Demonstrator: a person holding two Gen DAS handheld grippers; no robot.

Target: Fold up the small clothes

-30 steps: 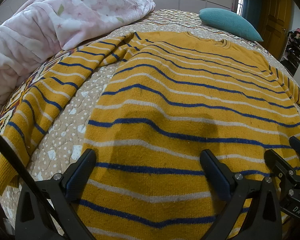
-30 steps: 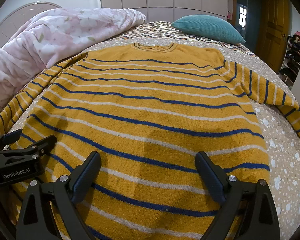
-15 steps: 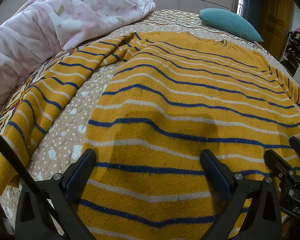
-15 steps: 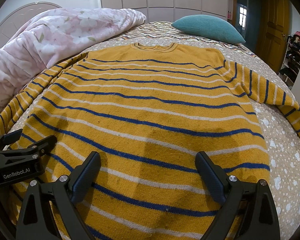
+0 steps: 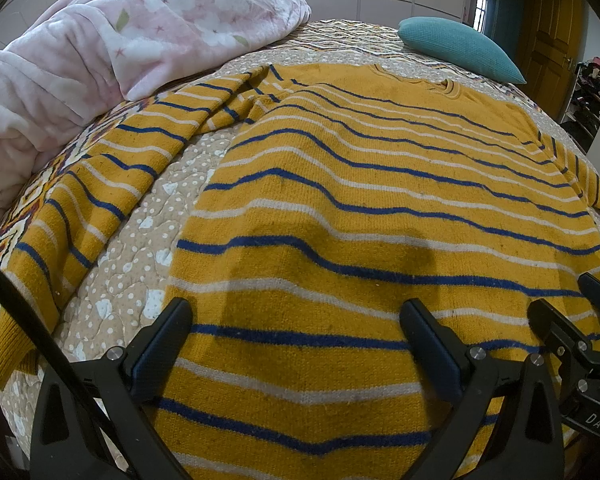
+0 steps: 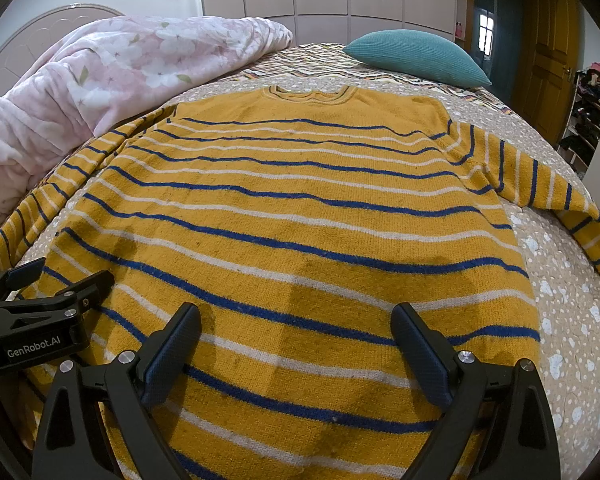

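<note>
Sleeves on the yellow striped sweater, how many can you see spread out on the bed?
2. The left sleeve runs out toward the pink blanket; the right sleeve stretches toward the bed's far right edge. Both lie unfolded.

The sweater's point(image 6: 300, 220) hem is cut off by the bottom edge.

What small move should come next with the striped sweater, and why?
Probably lower both grippers to pinch the hem. The sweater lies flat and unfolded on the bed, and the left gripper and right gripper hover open above its lower edge, holding nothing.
</note>
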